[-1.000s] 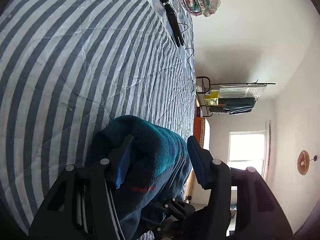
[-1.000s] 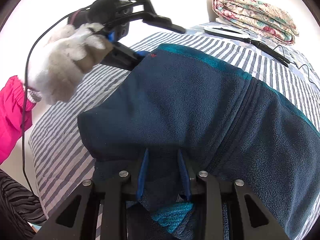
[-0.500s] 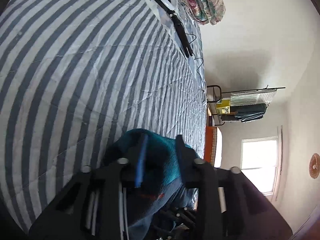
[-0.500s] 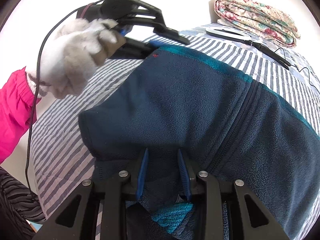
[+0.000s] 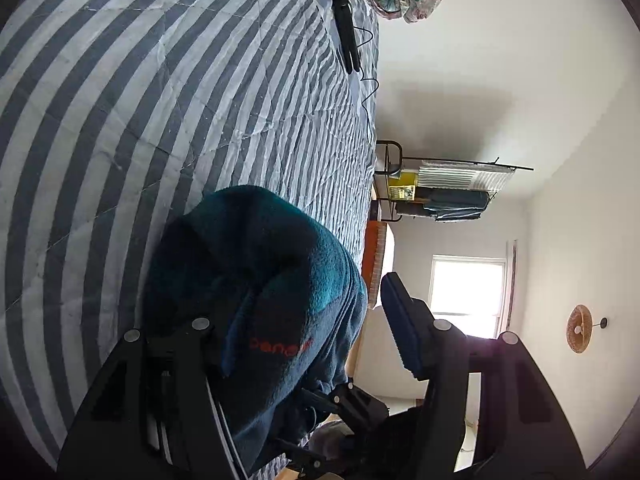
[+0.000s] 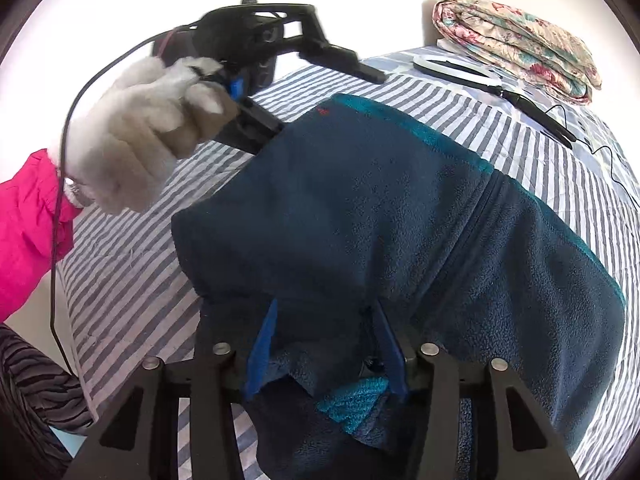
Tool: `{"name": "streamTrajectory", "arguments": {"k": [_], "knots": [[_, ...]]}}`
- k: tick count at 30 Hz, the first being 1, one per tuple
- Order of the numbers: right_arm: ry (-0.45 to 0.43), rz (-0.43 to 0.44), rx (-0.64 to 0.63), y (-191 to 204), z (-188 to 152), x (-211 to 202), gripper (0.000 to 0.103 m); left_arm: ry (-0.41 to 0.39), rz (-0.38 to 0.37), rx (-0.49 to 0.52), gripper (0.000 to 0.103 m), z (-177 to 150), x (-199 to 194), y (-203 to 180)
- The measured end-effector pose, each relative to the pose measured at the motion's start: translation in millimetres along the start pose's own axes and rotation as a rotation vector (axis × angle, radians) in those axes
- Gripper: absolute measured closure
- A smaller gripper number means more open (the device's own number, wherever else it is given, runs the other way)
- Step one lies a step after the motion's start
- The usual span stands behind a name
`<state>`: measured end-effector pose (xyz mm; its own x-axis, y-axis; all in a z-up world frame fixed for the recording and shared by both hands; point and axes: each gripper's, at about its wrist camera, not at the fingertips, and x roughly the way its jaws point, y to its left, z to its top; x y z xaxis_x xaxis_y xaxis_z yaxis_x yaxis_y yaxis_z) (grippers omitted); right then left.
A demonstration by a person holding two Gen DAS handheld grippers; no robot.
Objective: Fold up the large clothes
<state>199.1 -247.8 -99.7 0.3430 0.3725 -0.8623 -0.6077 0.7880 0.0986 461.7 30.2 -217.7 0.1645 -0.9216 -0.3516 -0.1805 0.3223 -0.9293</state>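
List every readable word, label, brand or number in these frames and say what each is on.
Orange embroidered lettering on the blue fleece jacket: partly folded under, roughly "bang..."; not fully readable.
Yellow box on the metal rack: print too small to read.
Nothing else carries text.

Dark blue fleece jacket (image 6: 360, 216) with teal trim, zipped, partly folded, flat on the striped bed.
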Motion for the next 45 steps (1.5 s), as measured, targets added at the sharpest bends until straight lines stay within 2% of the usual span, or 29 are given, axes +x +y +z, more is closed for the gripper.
{"name": "streamTrajectory", "arguments": {"k": [3, 4, 5, 8, 10, 13, 18, 21, 22, 24, 27, 29, 32, 35, 37, 42, 43, 45], "knots": [[0.001, -0.024, -0.029, 4.6, 1.3, 3.0, 0.052, -0.023, 0.019, -0.012, 0.042, 9.2, 9.4, 1.7], [0.0, -0.027, -0.032, 5.1, 1.0, 4.3, 0.052, -0.045, 0.031, -0.005, 0.05, 10.7, 9.9, -0.1], [-0.002, -0.026, -0.03, 5.1, 0.0, 4.4, 0.052, -0.061, 0.048, 0.008, 0.063, 12.3, 11.4, -3.4], [-0.003, -0.009, -0.004, 2.1, -3.4, 6.5, 0.052, -0.118, 0.104, 0.064, 0.079, 15.3, 5.2, -9.5], [0.002, -0.001, 0.0, 1.8, -5.1, 6.0, 0.052, -0.171, 0.176, 0.147, 0.083, 14.5, 0.6, -21.2], [0.006, -0.001, -0.007, 2.7, -6.9, 7.7, 0.052, -0.225, 0.335, 0.325, 0.083, 7.0, 9.9, -43.6], [0.002, -0.002, 0.008, 1.7, -7.9, 9.3, 0.052, -0.268, 0.439, 0.37, 0.083, 4.8, 14.5, -45.1], [-0.008, 0.021, 0.032, -1.7, -8.6, -4.1, 0.057, -0.343, 0.6, 0.444, 0.083, -5.6, -1.4, -55.2], [-0.014, 0.032, 0.044, -5.7, -9.0, -9.4, 0.058, -0.356, 0.619, 0.434, 0.083, -6.0, -9.8, -54.8], [-0.04, 0.057, 0.085, -14.7, -12.4, -25.7, 0.058, -0.372, 0.592, 0.405, 0.083, -6.8, -27.6, -54.9], [-0.106, 0.065, 0.128, -30.7, -15.8, -52.9, 0.058, -0.391, 0.566, 0.43, 0.083, -25.3, -43.1, -67.0], [-0.15, 0.026, 0.151, -43.1, -17.7, -71.5, 0.058, -0.368, 0.54, 0.467, 0.083, -41.7, -41.4, -77.4], [-0.18, -0.084, 0.189, -66.3, -20.6, -87.9, 0.058, -0.317, 0.546, 0.541, 0.083, -62.9, -25.9, -91.8], [-0.171, -0.126, 0.276, -94.5, -26.2, -89.7, 0.057, -0.243, 0.506, 0.556, 0.083, -76.5, -5.4, -97.2], [-0.138, -0.136, 0.3, -103.2, -34.9, -82.3, 0.057, -0.202, 0.549, 0.593, 0.083, -83.1, 12.4, -93.2], [-0.022, -0.138, 0.244, -93.4, -66.0, -52.2, 0.056, -0.122, 0.624, 0.557, 0.083, -86.2, 32.0, -50.6], [-0.01, -0.153, 0.232, -90.3, -73.7, -45.3, 0.056, -0.112, 0.617, 0.54, 0.088, -84.9, 32.4, -39.9], [-0.022, -0.168, 0.228, -88.0, -81.9, -41.7, 0.056, -0.122, 0.566, 0.49, 0.089, -82.2, 25.1, -32.0]]}}
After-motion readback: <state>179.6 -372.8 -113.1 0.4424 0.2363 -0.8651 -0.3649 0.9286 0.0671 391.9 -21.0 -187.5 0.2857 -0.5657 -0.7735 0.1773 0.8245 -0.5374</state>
